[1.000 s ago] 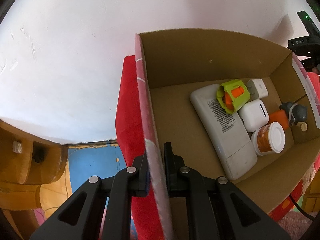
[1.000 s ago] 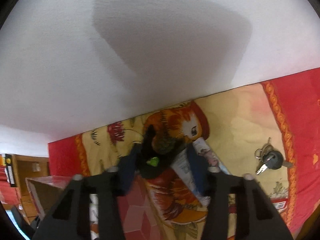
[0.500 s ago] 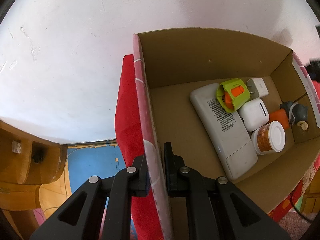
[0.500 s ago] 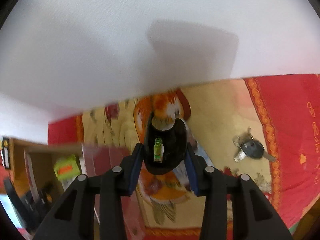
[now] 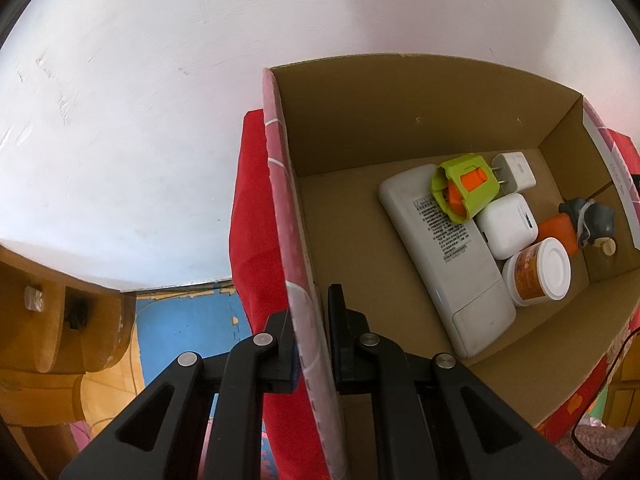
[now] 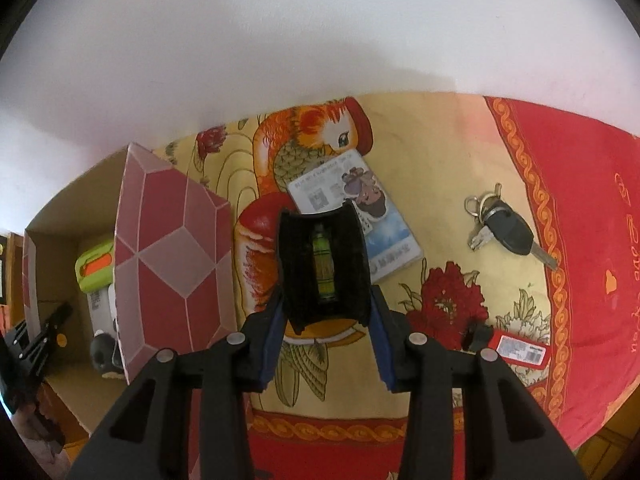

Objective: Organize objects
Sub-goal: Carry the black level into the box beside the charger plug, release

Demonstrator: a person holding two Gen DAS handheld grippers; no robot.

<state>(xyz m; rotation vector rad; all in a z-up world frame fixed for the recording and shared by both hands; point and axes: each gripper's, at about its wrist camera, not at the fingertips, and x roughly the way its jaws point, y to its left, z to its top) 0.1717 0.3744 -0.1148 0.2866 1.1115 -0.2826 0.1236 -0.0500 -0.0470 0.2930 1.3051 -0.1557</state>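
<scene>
My left gripper (image 5: pixel 312 312) is shut on the pink-patterned left wall (image 5: pixel 286 220) of an open cardboard box (image 5: pixel 400 120). Inside the box lie a white remote (image 5: pixel 444 256), a green and orange holder (image 5: pixel 466 188), a white charger (image 5: pixel 516 170), a white case (image 5: pixel 506 226) and a white-lidded jar (image 5: pixel 536 272). My right gripper (image 6: pixel 325 312) is shut on a black curved piece with a green vial (image 6: pixel 323 264), held above the patterned cloth (image 6: pixel 440 148). The box (image 6: pixel 60 224) stands to its left with a pink flap (image 6: pixel 172 268) raised.
On the cloth lie a printed card (image 6: pixel 384 236), a bunch of keys with a black fob (image 6: pixel 506 230) and a red tag (image 6: pixel 520 350). A white wall (image 6: pixel 320 40) runs behind. Wooden furniture (image 5: pixel 60 328) and blue floor (image 5: pixel 188 320) show left of the box.
My right gripper has carried the black piece sideways towards the box, which now fills more of the left side of its view. The left gripper has kept its hold and place.
</scene>
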